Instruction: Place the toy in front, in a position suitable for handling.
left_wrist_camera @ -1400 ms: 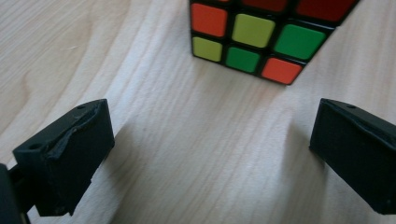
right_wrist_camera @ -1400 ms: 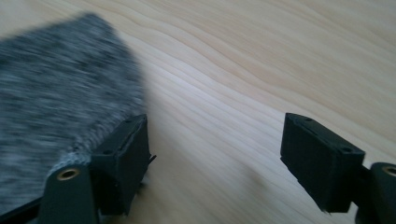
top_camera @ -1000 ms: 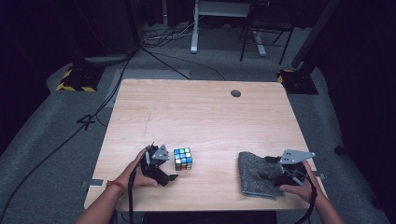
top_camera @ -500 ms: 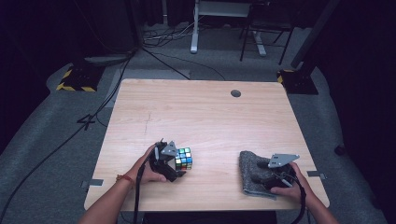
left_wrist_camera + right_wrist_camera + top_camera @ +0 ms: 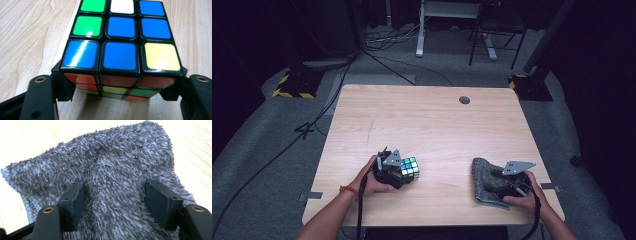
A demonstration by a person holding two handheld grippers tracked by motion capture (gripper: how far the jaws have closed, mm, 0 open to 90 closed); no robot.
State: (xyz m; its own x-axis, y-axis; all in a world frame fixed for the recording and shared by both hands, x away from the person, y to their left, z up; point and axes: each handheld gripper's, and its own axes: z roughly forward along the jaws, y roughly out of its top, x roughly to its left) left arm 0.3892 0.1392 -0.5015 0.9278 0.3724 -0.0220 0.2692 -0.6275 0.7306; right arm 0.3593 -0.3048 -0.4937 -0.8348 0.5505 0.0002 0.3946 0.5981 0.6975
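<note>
A scrambled puzzle cube (image 5: 411,168) sits on the wooden table (image 5: 437,125) near its front left. My left gripper (image 5: 404,173) has just been closing on it. In the left gripper view the cube (image 5: 120,37) shows a mostly blue top, and both pads of the left gripper (image 5: 118,87) press its lower sides. A fuzzy grey cloth (image 5: 484,176) lies bunched at the front right. My right gripper (image 5: 495,178) rests on it. In the right gripper view the cloth (image 5: 112,157) has a raised fold between the wide-apart jaws of the right gripper (image 5: 116,202).
A round dark grommet (image 5: 464,100) is set into the table near its far edge. Beyond the table stand dark stands, cables on the floor and a white desk frame (image 5: 447,20). The table's front edge runs just below both hands.
My left gripper moved right up to the cube and closed on its sides. My right gripper slid left and down onto the cloth, which now looks more bunched.
</note>
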